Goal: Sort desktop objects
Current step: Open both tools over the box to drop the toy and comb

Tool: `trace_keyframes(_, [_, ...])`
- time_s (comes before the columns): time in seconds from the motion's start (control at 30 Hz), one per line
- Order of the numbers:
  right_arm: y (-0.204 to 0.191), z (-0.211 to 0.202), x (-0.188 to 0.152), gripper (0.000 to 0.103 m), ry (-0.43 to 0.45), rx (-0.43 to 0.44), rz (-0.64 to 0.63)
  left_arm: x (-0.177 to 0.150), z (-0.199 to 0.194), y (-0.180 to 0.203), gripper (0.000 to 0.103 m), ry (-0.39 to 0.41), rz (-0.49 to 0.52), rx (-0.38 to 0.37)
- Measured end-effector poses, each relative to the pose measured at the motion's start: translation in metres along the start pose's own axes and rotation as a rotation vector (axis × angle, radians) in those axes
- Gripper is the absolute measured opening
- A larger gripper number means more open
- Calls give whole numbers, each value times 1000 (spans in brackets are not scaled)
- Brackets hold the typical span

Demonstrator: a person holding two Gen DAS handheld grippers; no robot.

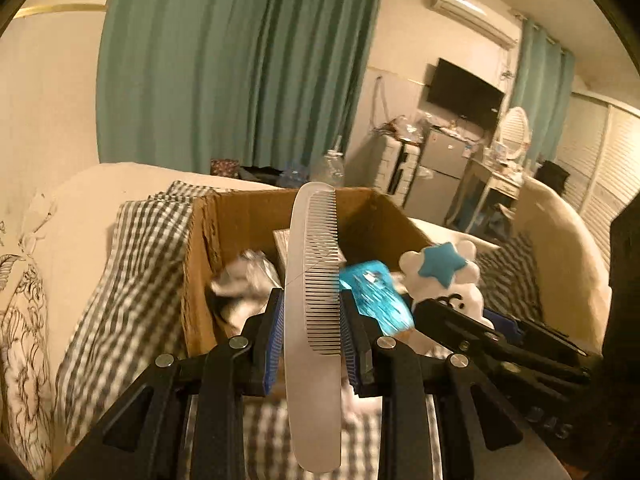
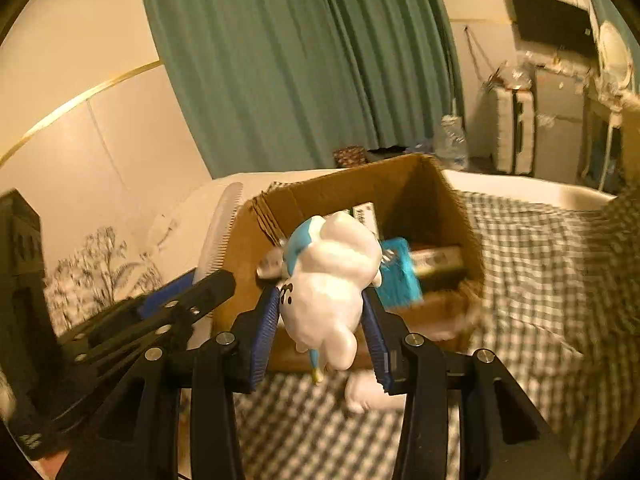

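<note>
My left gripper is shut on a long white comb, held upright in front of an open cardboard box. The comb also shows in the right wrist view. My right gripper is shut on a white cloud-shaped toy with a blue star, held just before the box. The toy and the right gripper show at the right of the left wrist view. In the box lie a blue packet, small cartons and crumpled white items.
The box stands on a grey checked cloth over a bed. A white object lies on the cloth under my right gripper. Green curtains, a floral pillow and a white bed end surround the area.
</note>
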State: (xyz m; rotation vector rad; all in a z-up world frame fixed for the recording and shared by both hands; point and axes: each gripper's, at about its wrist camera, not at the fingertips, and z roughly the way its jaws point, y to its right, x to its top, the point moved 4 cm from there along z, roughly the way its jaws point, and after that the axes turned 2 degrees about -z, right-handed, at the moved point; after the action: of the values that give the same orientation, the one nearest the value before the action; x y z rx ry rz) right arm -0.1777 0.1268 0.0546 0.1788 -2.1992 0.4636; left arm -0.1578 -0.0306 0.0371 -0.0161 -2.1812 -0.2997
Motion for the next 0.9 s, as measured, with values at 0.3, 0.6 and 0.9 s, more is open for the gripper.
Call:
trace_keyframes(0.3, [13, 61, 28, 66, -1, 105, 75, 12, 58, -30, 28, -60, -11, 44])
trace_keyframes(0.6, [31, 21, 21, 71, 69, 37, 90, 0, 36, -29, 81, -32, 40, 108])
trace_keyframes(0.9, [59, -64, -18, 72, 79, -155, 52, -34, -15, -1, 88, -50, 34, 67])
